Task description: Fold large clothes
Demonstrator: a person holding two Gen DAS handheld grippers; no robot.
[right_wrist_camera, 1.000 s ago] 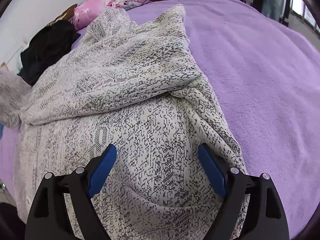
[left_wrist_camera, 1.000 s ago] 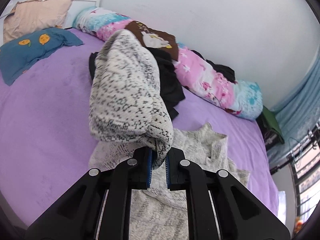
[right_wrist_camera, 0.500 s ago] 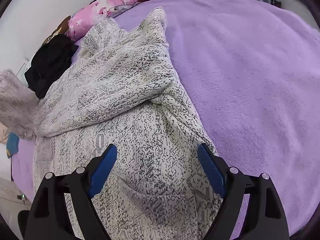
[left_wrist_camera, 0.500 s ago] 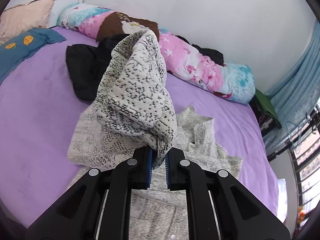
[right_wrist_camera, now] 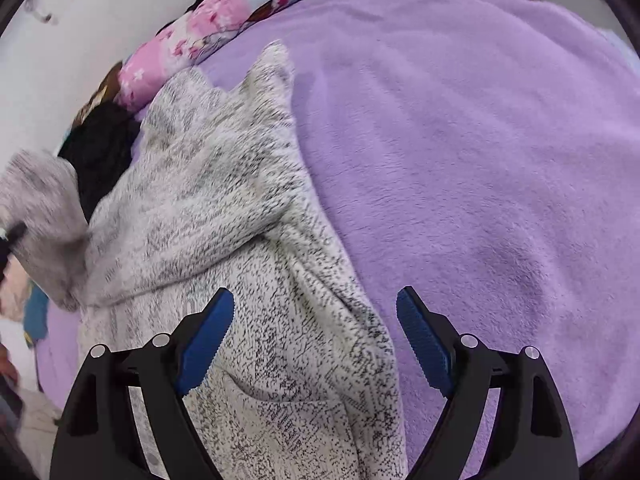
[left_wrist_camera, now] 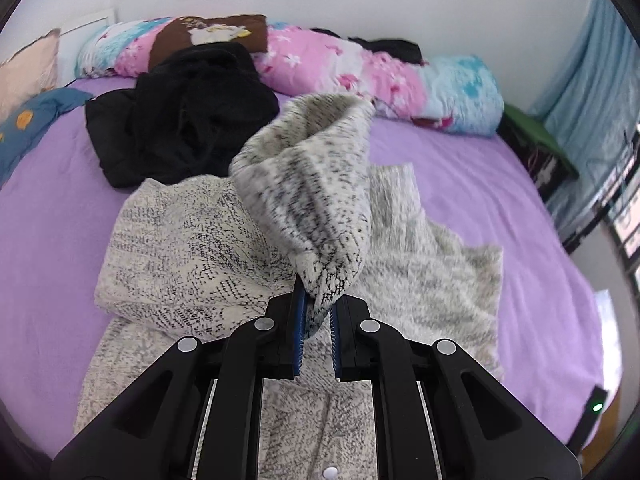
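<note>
A large white knit sweater with black flecks point(left_wrist_camera: 188, 240) point(right_wrist_camera: 224, 208) lies spread on the purple bed point(left_wrist_camera: 480, 200). My left gripper point(left_wrist_camera: 317, 312) is shut on the cuff of its sleeve point(left_wrist_camera: 316, 196), which stands lifted above the sweater's body. That raised sleeve shows blurred at the left edge of the right wrist view, sleeve point(right_wrist_camera: 40, 208). My right gripper point(right_wrist_camera: 316, 320) hovers open over the sweater's right edge, with cloth below its blue pads and nothing pinched between them.
A black garment point(left_wrist_camera: 180, 112) point(right_wrist_camera: 100, 152) lies heaped beyond the sweater. A rolled pink and blue quilt point(left_wrist_camera: 360, 68) point(right_wrist_camera: 192, 44) runs along the white wall. Pillows point(left_wrist_camera: 28, 108) lie at the far left. Bare purple sheet point(right_wrist_camera: 480, 160) stretches to the right.
My left gripper has carried the sleeve to the right and lower, across the sweater's body. The right gripper has shifted slightly and rolled, staying open over the sweater's edge.
</note>
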